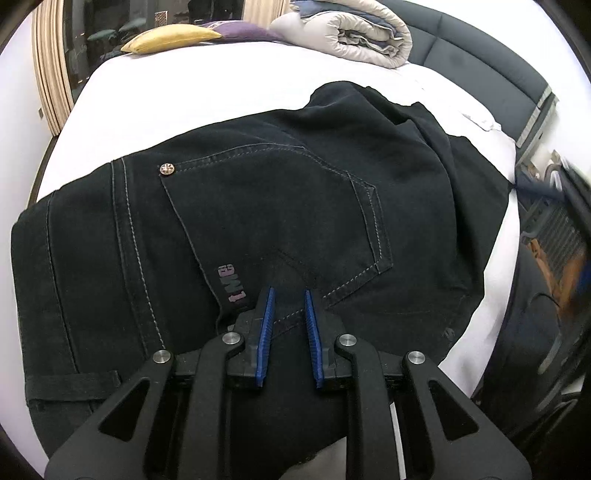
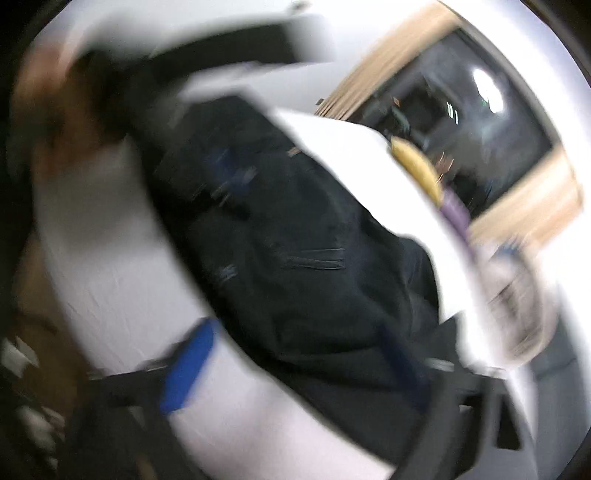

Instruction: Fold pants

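Dark denim pants point(image 1: 280, 206) lie on the white bed sheet point(image 1: 192, 92), back pocket up, the waistband to the left and the legs bunched to the far right. My left gripper point(image 1: 289, 295) hovers over the pocket's lower corner with its blue pads point(image 1: 269, 317) a narrow gap apart and no cloth between them. The right wrist view is heavily blurred by motion. It shows the pants point(image 2: 303, 251) across the middle and my right gripper point(image 2: 295, 354) wide open above them, one blue pad point(image 2: 188, 365) left and the other dim on the right.
A rolled grey duvet point(image 1: 354, 29), a yellow cushion point(image 1: 170, 38) and a purple one point(image 1: 240, 29) lie at the bed's far side. A dark padded headboard point(image 1: 491, 62) runs along the right. A window with beige curtains point(image 1: 51, 66) stands behind. Clutter sits beyond the bed's right edge point(image 1: 554, 236).
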`<action>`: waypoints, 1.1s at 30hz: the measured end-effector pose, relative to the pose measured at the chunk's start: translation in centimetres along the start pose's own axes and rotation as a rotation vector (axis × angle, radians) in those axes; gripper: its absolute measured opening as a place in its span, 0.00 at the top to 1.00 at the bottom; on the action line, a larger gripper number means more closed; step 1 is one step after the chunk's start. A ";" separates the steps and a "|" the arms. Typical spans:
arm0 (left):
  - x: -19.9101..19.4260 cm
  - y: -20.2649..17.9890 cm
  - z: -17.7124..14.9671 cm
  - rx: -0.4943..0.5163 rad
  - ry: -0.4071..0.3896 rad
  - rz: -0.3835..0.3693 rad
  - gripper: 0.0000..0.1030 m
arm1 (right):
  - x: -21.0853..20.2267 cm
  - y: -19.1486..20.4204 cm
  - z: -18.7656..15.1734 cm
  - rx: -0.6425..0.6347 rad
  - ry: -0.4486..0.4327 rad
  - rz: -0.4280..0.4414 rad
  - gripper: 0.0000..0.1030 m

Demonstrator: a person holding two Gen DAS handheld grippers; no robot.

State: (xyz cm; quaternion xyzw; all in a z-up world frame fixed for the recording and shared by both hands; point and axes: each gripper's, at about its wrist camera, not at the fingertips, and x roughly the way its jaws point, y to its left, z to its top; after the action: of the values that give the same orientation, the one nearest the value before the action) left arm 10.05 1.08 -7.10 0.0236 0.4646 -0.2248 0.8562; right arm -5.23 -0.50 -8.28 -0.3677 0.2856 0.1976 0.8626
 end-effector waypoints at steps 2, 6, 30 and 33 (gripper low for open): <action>0.2 0.2 -0.1 -0.012 -0.002 -0.005 0.84 | 0.1 -6.7 0.4 0.237 0.007 0.039 0.07; 0.3 0.3 -0.4 -0.027 -0.008 -0.003 0.84 | 3.9 -22.0 -0.2 0.731 0.073 0.009 0.07; 0.2 0.6 -0.2 -0.036 -0.012 0.012 0.84 | 13.9 -42.9 -10.2 1.278 0.204 -0.157 0.98; 0.1 0.4 -0.1 -0.033 -0.006 0.027 0.84 | 11.0 -42.9 -9.7 1.260 0.133 -0.193 0.98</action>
State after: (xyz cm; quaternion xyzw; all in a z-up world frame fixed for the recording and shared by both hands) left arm 10.18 1.45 -7.27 0.0150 0.4653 -0.2057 0.8608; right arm 23.43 -34.28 1.58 0.1744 0.3657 -0.1100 0.9076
